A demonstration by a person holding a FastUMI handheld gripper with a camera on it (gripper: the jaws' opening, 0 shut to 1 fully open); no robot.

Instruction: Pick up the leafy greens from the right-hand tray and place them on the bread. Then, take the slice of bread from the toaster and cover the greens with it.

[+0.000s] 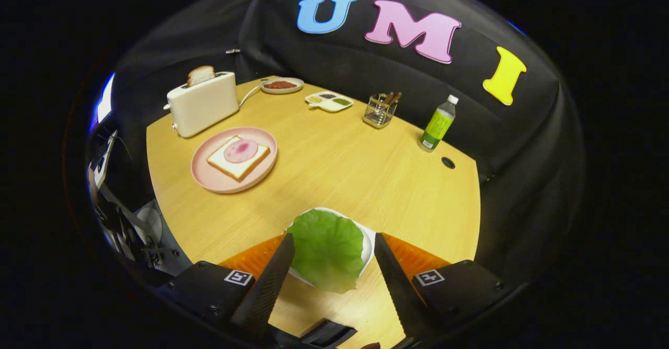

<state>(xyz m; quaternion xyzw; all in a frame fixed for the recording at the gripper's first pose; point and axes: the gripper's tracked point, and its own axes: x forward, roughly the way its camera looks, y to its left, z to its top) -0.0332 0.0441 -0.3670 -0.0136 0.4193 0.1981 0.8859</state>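
Note:
A green lettuce leaf (326, 249) lies on a small white tray (369, 239) and overhangs its near rim. My gripper (333, 236) is open, one finger on each side of the leaf; the left finger looks close to the leaf's edge and the right one stands apart. Farther off to the left, a pink plate (209, 179) carries a slice of bread (230, 167) topped with a round pink ham slice (240, 150). Behind the plate stands a white toaster (204, 103) with another bread slice (200, 74) sticking up out of its slot.
Along the table's far edge are a small plate of reddish food (282, 84), a divided condiment dish (329, 101), a wire utensil holder (380, 109) and a green bottle (438, 124). A cable hole (448, 162) sits near the bottle. Bare wooden tabletop (339, 171) lies between tray and plate.

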